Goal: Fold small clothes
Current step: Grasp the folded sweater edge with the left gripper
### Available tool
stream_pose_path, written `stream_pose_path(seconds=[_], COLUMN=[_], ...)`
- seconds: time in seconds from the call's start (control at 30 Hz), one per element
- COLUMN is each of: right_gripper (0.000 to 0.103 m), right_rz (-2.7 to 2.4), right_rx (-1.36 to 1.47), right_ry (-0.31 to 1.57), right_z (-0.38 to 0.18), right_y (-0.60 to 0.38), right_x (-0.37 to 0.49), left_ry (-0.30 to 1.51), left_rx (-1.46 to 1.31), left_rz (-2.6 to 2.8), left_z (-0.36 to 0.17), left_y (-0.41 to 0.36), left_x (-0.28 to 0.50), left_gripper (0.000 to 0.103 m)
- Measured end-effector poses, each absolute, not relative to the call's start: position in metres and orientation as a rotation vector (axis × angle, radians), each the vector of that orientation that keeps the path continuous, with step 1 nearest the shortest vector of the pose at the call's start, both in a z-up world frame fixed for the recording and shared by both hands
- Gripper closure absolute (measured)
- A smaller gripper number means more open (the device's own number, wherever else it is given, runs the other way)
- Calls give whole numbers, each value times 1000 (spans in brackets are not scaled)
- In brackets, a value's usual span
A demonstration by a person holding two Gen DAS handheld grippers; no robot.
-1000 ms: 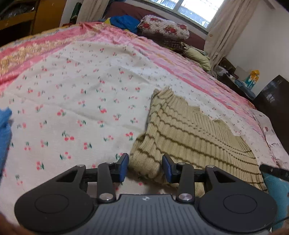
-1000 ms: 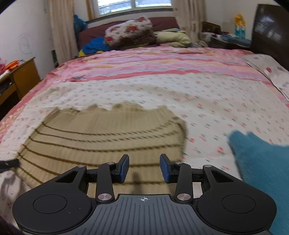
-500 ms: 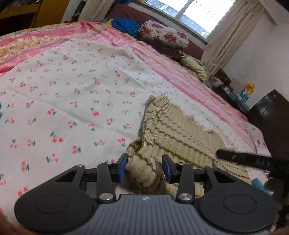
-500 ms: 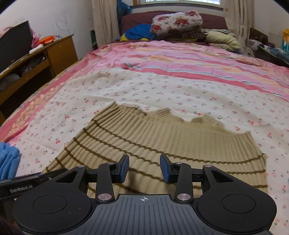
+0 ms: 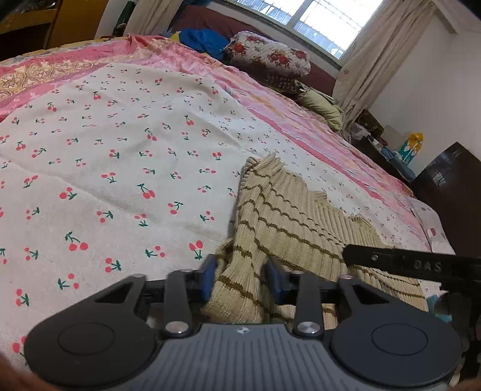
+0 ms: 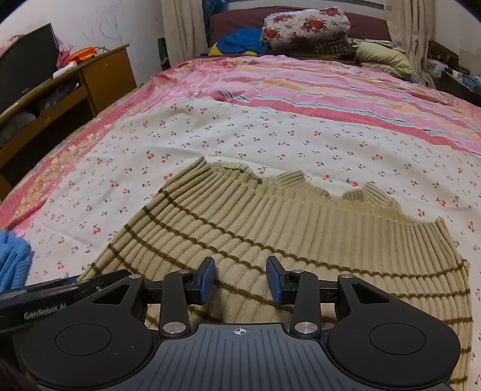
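A tan ribbed knit garment with dark brown stripes (image 6: 270, 228) lies spread on the cherry-print bedspread (image 6: 270, 135). In the left wrist view its near left corner (image 5: 240, 285) is bunched up between the fingers of my left gripper (image 5: 242, 278), whose jaws stand open around the fold. My right gripper (image 6: 240, 278) is open and hovers low over the garment's near middle, nothing between its pads. The right gripper's body shows as a black bar in the left wrist view (image 5: 415, 266); the left gripper's body shows at the lower left of the right wrist view (image 6: 45, 300).
A blue cloth (image 6: 12, 261) lies at the left edge of the bed. Pillows and folded bedding (image 6: 303, 27) are stacked at the headboard. A wooden shelf unit (image 6: 60, 90) stands left of the bed, a dark cabinet (image 5: 445, 192) to the right.
My left gripper moved forward onto the garment's left corner, which bunched up between its fingers. My right gripper swung left from the garment's right edge to over its near middle.
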State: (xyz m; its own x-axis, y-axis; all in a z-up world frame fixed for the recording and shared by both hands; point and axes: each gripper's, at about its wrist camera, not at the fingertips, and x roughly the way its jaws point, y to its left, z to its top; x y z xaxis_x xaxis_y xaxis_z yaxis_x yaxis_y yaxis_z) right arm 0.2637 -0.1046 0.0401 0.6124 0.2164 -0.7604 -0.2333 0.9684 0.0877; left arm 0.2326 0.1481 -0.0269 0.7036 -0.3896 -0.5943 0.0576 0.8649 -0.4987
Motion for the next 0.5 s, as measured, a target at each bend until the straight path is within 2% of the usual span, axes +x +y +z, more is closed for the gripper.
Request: stream_pose_path(seconds=[0.17,0.5], right_gripper=[66,66], right_rz=[260,276], right_rx=[-34,-82], right_ry=[872,867], right_z=[39,40], right_y=[-100,-83], right_x=[269,283], left_ry=[739,702], left_rx=[-465,-408], left_rz=[-267,-305], left_z=[-25,-17], left_y=[146,133], left_x=[229,223], left_gripper=[82,84])
